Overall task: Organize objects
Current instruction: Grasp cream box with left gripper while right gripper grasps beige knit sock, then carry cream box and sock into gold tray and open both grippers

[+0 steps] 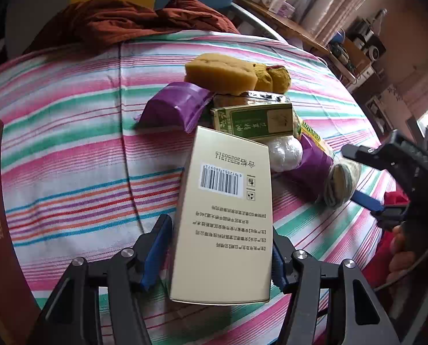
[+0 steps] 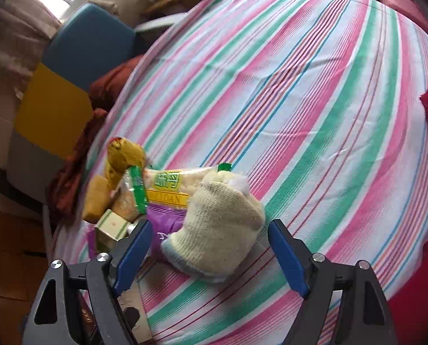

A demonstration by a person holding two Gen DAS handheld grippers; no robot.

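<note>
Left tongs (image 1: 222, 256) clamped on the box (image 1: 228, 210); it could twist loose. Right tongs (image 2: 208, 256) apart around glove (image 2: 219, 230), could snag bag (image 2: 167, 189) behind the glove.

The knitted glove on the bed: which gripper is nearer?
Right. The right gripper straddles the glove, fingers open; the left gripper holds a beige box farther away.

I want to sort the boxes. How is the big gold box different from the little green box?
The gold box looks bigger and plain cream-gold with a barcode; the green box looks smaller, green with cream edges. The gold box is gripped in the left claw; the green box lies in the pile under a yellow sponge. Both are rectangular cartons with printed writing.
</note>
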